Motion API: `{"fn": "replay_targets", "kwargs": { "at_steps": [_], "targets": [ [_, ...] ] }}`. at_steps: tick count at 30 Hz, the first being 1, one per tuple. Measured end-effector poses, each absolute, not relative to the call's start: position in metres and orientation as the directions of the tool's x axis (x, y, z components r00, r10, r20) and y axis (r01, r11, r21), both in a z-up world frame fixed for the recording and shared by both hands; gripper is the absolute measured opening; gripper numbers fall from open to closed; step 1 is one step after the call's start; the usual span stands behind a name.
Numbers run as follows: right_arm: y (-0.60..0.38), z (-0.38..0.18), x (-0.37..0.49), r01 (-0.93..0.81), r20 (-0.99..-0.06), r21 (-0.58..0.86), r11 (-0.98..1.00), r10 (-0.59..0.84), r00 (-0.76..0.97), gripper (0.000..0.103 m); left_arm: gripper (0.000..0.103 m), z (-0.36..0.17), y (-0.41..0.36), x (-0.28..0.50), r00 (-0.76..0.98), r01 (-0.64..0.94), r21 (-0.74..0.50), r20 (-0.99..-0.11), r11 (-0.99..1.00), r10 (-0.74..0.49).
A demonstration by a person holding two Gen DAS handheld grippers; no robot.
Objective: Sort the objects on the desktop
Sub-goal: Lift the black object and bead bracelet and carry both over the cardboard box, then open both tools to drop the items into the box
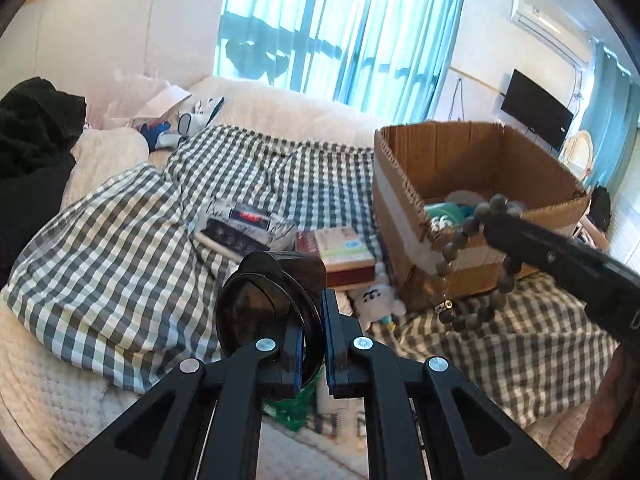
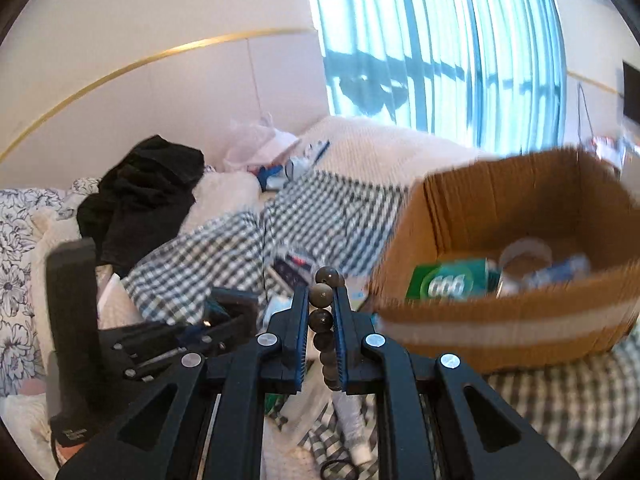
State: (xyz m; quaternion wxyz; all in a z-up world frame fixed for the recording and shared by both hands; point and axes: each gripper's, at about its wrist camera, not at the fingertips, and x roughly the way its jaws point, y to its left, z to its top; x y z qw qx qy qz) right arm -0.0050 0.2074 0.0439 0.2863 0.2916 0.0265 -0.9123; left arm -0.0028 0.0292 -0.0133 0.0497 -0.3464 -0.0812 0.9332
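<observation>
Here the left gripper is squeezed tight on a round black lens cap. The cap stands on its edge between the blue pads, with its flat face turned to the left and its thin rim pointing away along the fingers. It hangs up in the air over the checked blanket on the bed.

The right gripper is clenched on a string of dark beads. In its own view the beads run in a line between the two pads, from near to far, with one or two beads poking out past the tips. In the left view the same string hangs down in a loop from the gripper's tip, so its long way runs up and down. The loop dangles just in front of the near wall of the cardboard box, at the box's near edge.

The box sits on the right side of the bed. Inside it lie a green packet and some pale, blurry things I cannot make out.

To the left of the box, on the blanket, lie a red and white flat box and a dark packet. A small white soft toy lies near the box's near corner. Black clothes are heaped at the far left.
</observation>
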Motion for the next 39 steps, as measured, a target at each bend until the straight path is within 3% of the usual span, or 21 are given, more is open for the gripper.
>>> {"fn": "replay_targets", "kwargs": {
  "at_steps": [9, 18, 34, 36, 37, 38, 39],
  "targets": [
    [0.251, 0.103, -0.033, 0.528, -0.469, 0.108, -0.842, -0.511, -0.720, 0.011, 0.009, 0.030, 0.051, -0.022, -0.796, -0.088, -0.207, -0.574, -0.974, 0.194],
    [0.321, 0.114, -0.078, 0.408, -0.457, 0.148, -0.901, -0.428, -0.780, 0.011, 0.009, 0.067, 0.110, -0.068, -0.811, -0.187, -0.201, -0.521, -0.962, 0.267],
    [0.372, 0.092, -0.110, 0.288, -0.496, 0.182, -0.940, -0.341, -0.799, 0.011, 0.009, 0.036, 0.224, -0.134, -0.713, -0.324, -0.164, -0.605, -0.932, 0.354],
    [0.374, 0.092, -0.108, 0.288, -0.483, 0.188, -0.939, -0.343, -0.805, 0.021, 0.010, 0.034, 0.230, -0.136, -0.710, -0.326, -0.148, -0.614, -0.934, 0.345],
    [0.376, 0.094, -0.106, 0.280, -0.474, 0.191, -0.941, -0.338, -0.813, 0.040, 0.013, 0.033, 0.231, -0.137, -0.708, -0.322, -0.150, -0.617, -0.935, 0.343],
    [0.377, 0.095, -0.105, 0.266, -0.465, 0.192, -0.945, -0.326, -0.823, 0.062, 0.023, 0.032, 0.230, -0.137, -0.706, -0.312, -0.153, -0.623, -0.938, 0.336],
    [0.380, 0.098, -0.102, 0.247, -0.447, 0.196, -0.949, -0.311, -0.839, 0.067, 0.030, 0.031, 0.228, -0.138, -0.698, -0.306, -0.162, -0.632, -0.938, 0.337]
  ]
}}
